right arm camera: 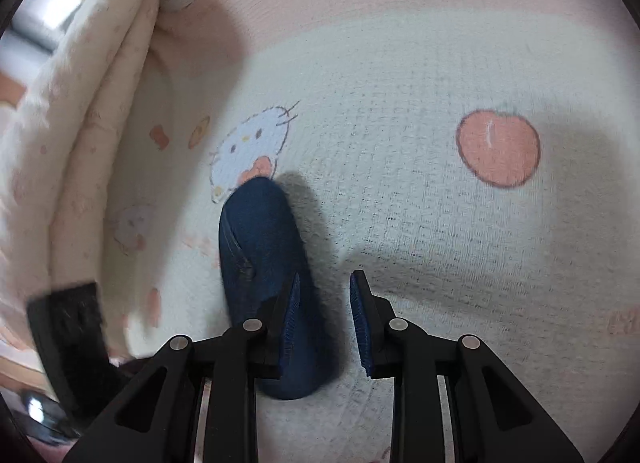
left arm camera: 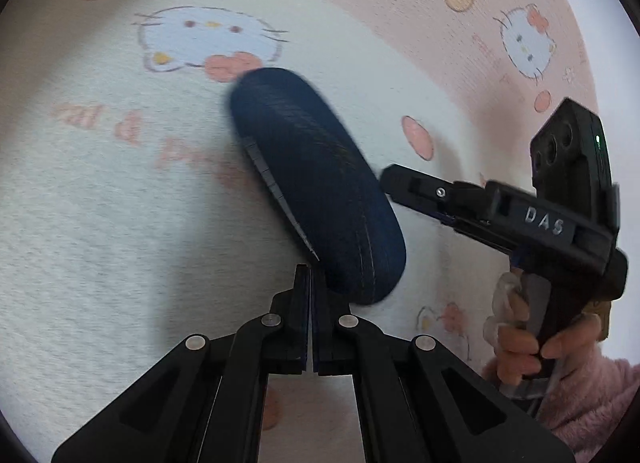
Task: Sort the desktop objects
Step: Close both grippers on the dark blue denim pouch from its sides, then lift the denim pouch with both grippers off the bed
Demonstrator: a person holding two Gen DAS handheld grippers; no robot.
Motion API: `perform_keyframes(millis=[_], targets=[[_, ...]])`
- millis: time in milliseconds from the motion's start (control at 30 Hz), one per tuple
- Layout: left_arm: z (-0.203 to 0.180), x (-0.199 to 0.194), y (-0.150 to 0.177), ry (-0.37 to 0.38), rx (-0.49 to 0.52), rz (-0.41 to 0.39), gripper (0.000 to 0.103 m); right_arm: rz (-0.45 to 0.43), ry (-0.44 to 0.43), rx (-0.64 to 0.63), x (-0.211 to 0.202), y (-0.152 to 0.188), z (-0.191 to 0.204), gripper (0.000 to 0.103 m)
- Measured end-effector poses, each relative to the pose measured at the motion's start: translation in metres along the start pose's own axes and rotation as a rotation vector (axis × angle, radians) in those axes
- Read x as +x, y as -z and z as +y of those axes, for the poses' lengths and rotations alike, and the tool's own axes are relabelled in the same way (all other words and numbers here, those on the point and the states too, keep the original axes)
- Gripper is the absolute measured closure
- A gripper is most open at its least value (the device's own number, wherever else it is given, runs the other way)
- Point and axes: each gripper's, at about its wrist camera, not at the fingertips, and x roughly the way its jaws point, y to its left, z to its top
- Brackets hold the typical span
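A dark blue oblong case (left arm camera: 320, 183) lies on the white and pink cartoon-cat cloth (left arm camera: 100, 223). My left gripper (left arm camera: 310, 275) is shut and empty, its tips just at the case's near end. My right gripper (right arm camera: 324, 295) is open; the case (right arm camera: 264, 263) lies under and left of its left finger (right arm camera: 290, 311), not between the fingers. In the left wrist view the right gripper (left arm camera: 390, 179) comes in from the right, its tip close to the case's side.
A folded cream cloth (right arm camera: 80, 143) stands up along the left in the right wrist view. A black object (right arm camera: 72, 335) sits at the lower left there. The hand in a pink sleeve (left arm camera: 520, 343) holds the right gripper's handle.
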Motion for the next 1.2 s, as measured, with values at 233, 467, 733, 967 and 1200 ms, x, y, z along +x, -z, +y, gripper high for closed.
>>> perform_keyframes(millis=[233,467,733,967,1200], targets=[[-0.002,-0.003,-0.004,-0.049,-0.047,-0.024,0.094,0.002,0.021,-0.012,-0.011,0.003,0.0,0.079],[0.029,-0.019,-0.005,0.053,-0.26,-0.073,0.059,0.023,0.02,-0.044,-0.011,0.004,0.005,0.069],[0.035,-0.015,-0.017,0.141,-0.327,-0.098,0.057,0.037,0.001,-0.059,-0.004,0.004,0.007,0.065],[0.004,-0.007,-0.018,0.124,-0.212,-0.105,0.059,0.034,0.014,-0.163,0.0,0.004,0.018,0.069],[0.005,-0.005,-0.019,0.156,-0.246,-0.101,0.066,0.036,0.057,-0.225,-0.01,0.011,0.025,0.072]])
